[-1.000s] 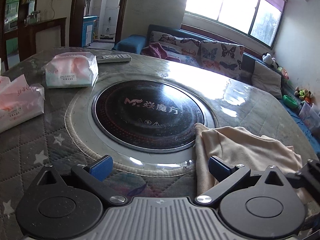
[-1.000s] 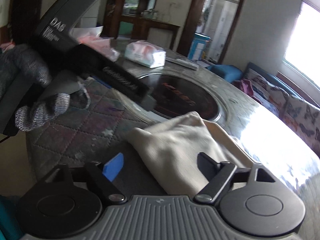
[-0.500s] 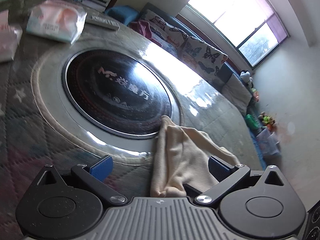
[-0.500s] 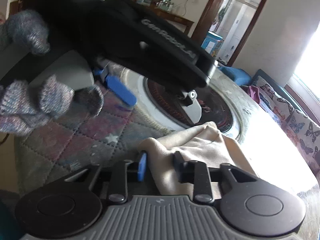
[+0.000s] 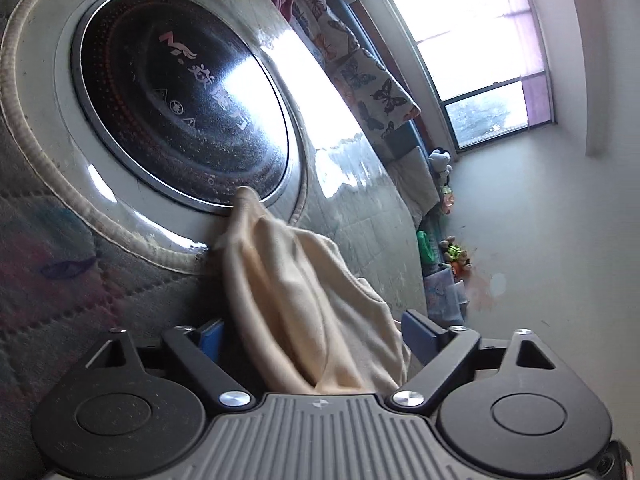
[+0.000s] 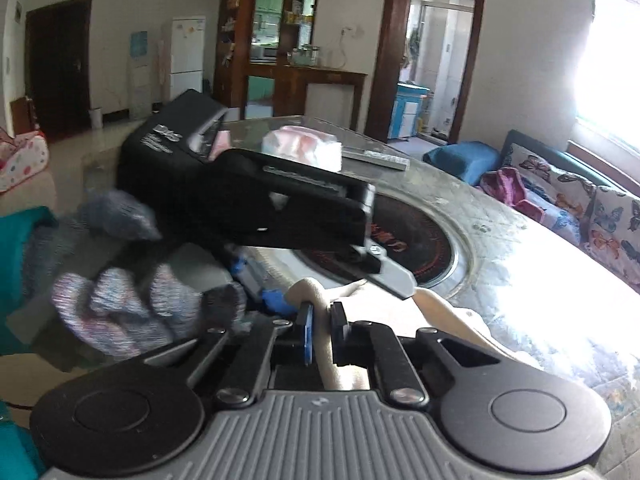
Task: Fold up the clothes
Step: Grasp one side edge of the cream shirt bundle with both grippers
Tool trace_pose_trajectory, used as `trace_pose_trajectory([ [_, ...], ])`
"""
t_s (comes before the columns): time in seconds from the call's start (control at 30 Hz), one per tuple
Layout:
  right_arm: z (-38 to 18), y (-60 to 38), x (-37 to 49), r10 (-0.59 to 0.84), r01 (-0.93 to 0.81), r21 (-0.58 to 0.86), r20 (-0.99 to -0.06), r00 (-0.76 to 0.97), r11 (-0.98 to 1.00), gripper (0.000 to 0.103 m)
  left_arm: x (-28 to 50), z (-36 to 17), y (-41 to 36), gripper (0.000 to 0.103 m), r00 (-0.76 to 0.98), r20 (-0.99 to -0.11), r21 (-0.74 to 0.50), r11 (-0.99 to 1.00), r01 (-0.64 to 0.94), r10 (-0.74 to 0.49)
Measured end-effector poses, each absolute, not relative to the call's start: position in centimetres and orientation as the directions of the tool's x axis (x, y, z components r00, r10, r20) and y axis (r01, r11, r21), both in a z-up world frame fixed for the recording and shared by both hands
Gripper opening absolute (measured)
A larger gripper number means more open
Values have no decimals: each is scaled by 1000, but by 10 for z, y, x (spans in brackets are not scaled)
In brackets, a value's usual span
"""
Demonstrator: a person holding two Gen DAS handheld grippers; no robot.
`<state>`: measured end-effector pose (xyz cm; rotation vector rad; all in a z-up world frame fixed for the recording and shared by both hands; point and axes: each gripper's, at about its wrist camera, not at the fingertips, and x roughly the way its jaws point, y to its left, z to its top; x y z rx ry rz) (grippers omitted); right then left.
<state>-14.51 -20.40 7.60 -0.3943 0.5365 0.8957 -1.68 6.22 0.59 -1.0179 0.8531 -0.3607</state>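
Cream cloth [image 5: 304, 304] lies bunched on the worktop [image 5: 360, 220] at the dark disc's [image 5: 180, 92] five o'clock, right tool [image 6: 320, 322] pinching its edge, left tool [image 5: 310, 334] wide astride it; I'd close left before lifting evenly.

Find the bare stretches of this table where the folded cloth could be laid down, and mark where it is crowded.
Free: the quilted cover left of the cream cloth, and the glossy strip between the round black cooktop and the sofa-side edge. Crowded: the far edge, with a tissue pack and a remote, and the near edge, where both hand-held grippers meet the cloth.
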Motion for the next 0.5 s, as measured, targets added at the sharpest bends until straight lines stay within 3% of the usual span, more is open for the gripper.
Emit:
trace_pose_trajectory([
  [0.2,73,-215,-158,648,-833,-90,-585,488,546,8,-16,-8,65,20,612,-489,-849,499,-172,-621],
  [0.5,73,-280,-142,550,-675,-20,-563,617,737,29,-23,1,63,18,620,-529,-801,582,-139,-580],
])
